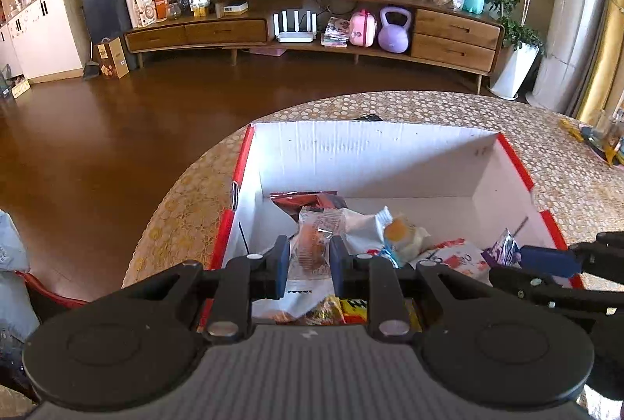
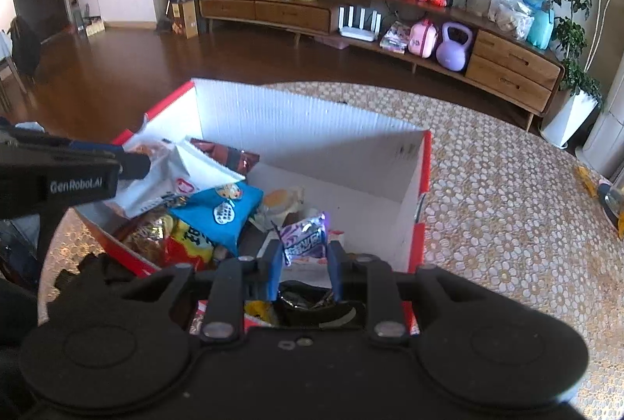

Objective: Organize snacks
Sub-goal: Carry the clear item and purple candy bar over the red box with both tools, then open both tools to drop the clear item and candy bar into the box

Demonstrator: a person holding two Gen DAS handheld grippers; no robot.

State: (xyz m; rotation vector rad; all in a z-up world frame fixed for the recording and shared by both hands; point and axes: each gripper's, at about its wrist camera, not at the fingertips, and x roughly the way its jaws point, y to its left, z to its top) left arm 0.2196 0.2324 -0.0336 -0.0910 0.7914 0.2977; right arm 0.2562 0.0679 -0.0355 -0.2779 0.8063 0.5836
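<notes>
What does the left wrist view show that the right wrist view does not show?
Only the left wrist view shows the clear-wrapped orange pastry packet between the left hand-held gripper pads. Only the right wrist view shows the blue snack bag and the purple foil packet in the right hand-held gripper. Both show the white cardboard box with red edges on the patterned round table.

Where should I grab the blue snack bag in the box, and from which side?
Take the blue snack bag by its raised upper edge, coming from above. It lies tilted on the other packets in the box, so that flat sealed edge stands free. Both tongs look occupied now: left tongs on an orange snack packet, right tongs on a purple packet.
</notes>
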